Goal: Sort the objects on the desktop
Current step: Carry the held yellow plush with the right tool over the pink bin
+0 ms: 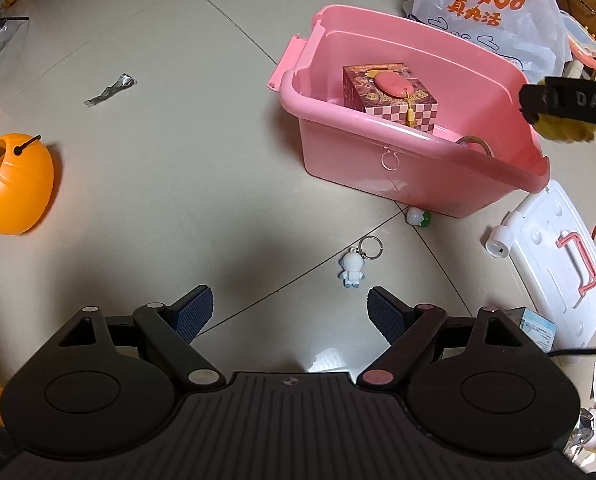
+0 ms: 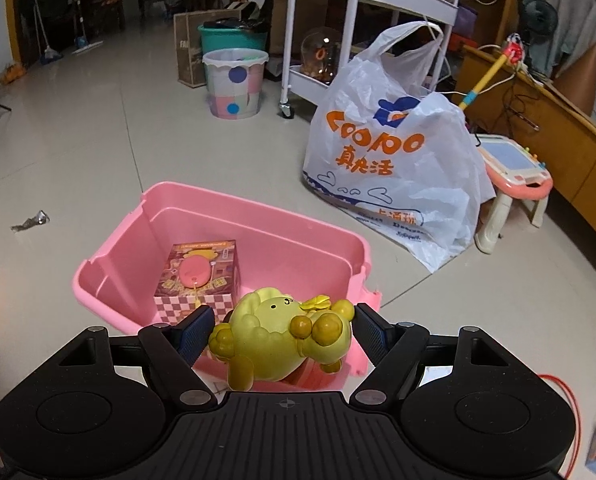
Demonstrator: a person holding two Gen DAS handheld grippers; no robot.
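My right gripper [image 2: 284,334] is shut on a yellow plush-like animal toy [image 2: 282,336], held over the near rim of the pink bin [image 2: 298,248]. In the left wrist view the same toy [image 1: 565,130] hangs under that gripper at the bin's right end. The pink bin [image 1: 357,160] holds a red checkered box [image 1: 389,96] and a roll of tape [image 1: 475,144]. Over bare floor tiles, my left gripper [image 1: 290,314] is open and holds nothing. A small white figure keychain [image 1: 353,268] lies just ahead of its right finger.
A green-and-white ball [image 1: 417,216] lies by the bin's front wall. The white bin lid [image 1: 557,260] and a white cylinder [image 1: 497,240] lie to the right. An orange pumpkin bucket [image 1: 14,184] sits far left, a foil wrapper [image 1: 112,88] beyond. A printed plastic bag [image 2: 393,160] stands behind the bin.
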